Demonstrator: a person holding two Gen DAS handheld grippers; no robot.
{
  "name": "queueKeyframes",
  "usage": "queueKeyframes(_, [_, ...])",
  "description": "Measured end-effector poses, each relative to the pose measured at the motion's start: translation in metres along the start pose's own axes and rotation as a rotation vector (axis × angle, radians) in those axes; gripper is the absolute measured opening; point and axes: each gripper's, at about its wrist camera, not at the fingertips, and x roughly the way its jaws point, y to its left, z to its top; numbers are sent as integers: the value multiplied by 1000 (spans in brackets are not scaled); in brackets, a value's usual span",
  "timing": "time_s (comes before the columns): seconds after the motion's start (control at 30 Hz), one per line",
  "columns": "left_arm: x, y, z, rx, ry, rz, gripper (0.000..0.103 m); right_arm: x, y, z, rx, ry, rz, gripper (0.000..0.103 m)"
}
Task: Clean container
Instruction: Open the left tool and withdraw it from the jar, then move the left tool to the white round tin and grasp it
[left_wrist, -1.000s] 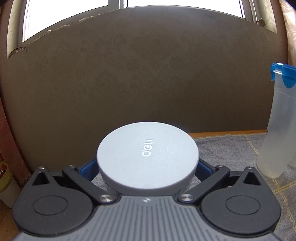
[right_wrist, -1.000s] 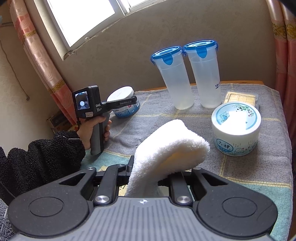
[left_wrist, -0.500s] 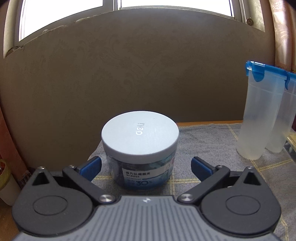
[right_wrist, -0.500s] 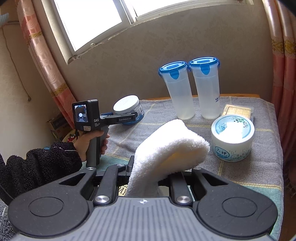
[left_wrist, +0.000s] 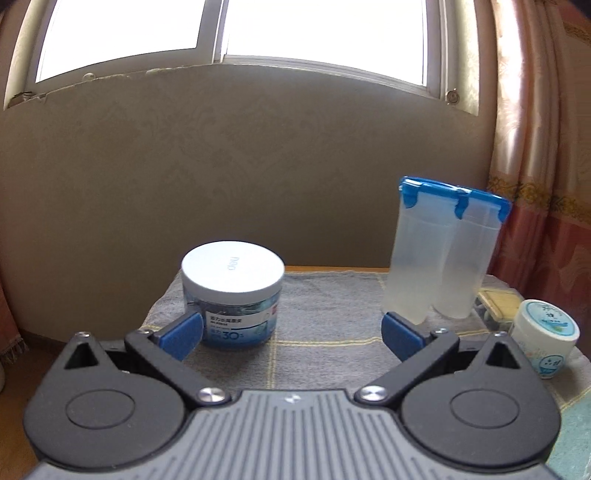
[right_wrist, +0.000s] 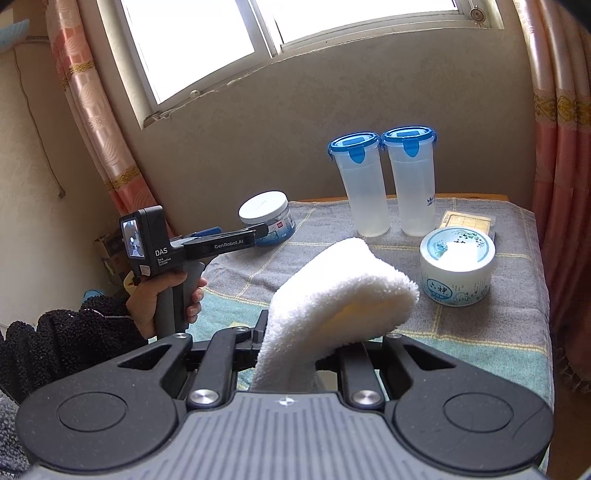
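Left claw (left_wrist: 291, 332): released, blue pads spread wide, nothing between them; it points at the desk's near-left corner. Grey-lidded jar (left_wrist: 232, 291): upright on the grey cloth-covered desk (left_wrist: 332, 306), lid on, just ahead of the left pad. Right claw (right_wrist: 288, 354): clenched on a folded white towel (right_wrist: 343, 280), held above the desk's front edge, well apart from the jar.

Whether the jar has been wiped cannot be judged here. Any wipe should have the jar braced at its sides, with the towel's broad fold flat on the lid.
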Motion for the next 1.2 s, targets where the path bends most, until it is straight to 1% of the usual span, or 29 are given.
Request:
queueKeyframes(0.27, [-10, -46, 6, 42, -41, -135, 103, -17, -3, -10, 19, -18, -23, 20])
queueKeyframes(0.6, [0, -108, -2, 81, -45, -322, 103, -31, -27, -21, 75, -27, -63, 21])
queueKeyframes(0.67, [3, -121, -3, 84, -41, -365, 103, -33, -34, -25, 92, -24, -72, 20])
queueKeyframes(0.83, [14, -157, -9, 122, -19, -441, 103, -37, -49, -31, 132, -25, -91, 21])
queueKeyframes(1.03, [26, -189, -18, 173, 6, -478, 103, -38, -62, -33, 157, -28, -101, 21])
queueKeyframes(1.2, [33, -199, -23, 182, 22, -479, 103, -38, -69, -33, 164, -31, -103, 21])
